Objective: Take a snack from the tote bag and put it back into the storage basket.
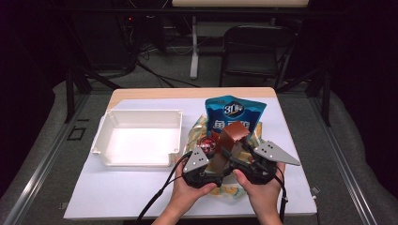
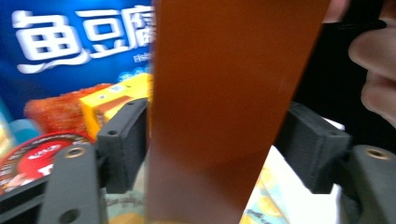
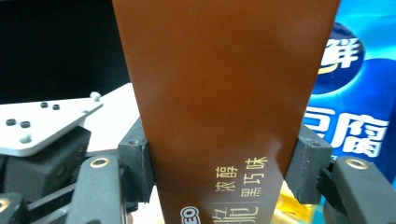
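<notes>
At the far left of the bench (image 1: 141, 187), a white tray (image 1: 105, 126) sits apart from everything else, its bottom bare. To the right of it, near the person's edge, the left tool (image 1: 212, 161) is held in the left hand (image 1: 190, 187); in the left gripper view its jaws press against both long sides of a brown box (image 1: 232, 136), so it is grasping that box. Just left of the box and touching the pile beneath it lies a small round red packet (image 1: 207, 145), seen again at the lower left of the left gripper view (image 2: 32, 156). The brown box itself stands tilted, raised above a yellow patterned bag (image 1: 199, 129), with gold lettering on its face in the right gripper view (image 3: 224, 93). Behind it, farther off, a blue snack bag (image 1: 232, 112) stands propped. On the right, the right tool (image 1: 239, 159), held in the right hand (image 1: 260, 190), also clamps the same brown box on both sides.
</notes>
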The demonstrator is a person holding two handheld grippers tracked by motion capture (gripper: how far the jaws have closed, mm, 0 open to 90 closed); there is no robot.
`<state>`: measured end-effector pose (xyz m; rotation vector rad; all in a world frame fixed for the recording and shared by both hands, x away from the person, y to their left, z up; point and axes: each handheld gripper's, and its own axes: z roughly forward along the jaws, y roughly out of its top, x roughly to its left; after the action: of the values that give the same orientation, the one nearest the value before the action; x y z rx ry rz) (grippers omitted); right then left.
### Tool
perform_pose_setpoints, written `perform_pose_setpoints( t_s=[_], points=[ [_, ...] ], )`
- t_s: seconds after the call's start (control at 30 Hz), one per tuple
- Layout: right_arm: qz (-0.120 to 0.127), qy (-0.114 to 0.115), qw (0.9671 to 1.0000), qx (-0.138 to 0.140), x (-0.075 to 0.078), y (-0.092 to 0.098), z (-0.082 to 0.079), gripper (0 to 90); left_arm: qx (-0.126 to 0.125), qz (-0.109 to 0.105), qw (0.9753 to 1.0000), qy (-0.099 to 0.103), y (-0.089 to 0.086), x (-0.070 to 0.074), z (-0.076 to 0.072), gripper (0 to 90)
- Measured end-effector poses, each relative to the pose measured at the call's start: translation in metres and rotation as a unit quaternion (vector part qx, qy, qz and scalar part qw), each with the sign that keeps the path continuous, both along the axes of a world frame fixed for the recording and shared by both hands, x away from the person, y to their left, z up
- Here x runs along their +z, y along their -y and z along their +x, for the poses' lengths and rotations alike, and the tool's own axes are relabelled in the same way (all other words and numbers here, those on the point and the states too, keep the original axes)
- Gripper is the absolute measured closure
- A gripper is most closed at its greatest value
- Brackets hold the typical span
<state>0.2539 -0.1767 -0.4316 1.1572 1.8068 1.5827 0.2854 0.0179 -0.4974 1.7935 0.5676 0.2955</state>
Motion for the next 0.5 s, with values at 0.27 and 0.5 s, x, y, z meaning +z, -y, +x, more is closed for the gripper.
perform_pose_setpoints(
  t_s=[0.27,0.5],
  points=[
    [0.005,-0.008,0.9999,0.015,-0.001,-0.011,-0.003,37.7,0.018,0.003,0.9998,0.003,0.002,-0.003,0.001,27.3],
    [0.013,-0.013,0.9997,0.016,-0.003,-0.016,-0.005,37.7,0.031,0.012,0.9994,0.008,0.004,-0.003,-0.002,36.4]
  ],
)
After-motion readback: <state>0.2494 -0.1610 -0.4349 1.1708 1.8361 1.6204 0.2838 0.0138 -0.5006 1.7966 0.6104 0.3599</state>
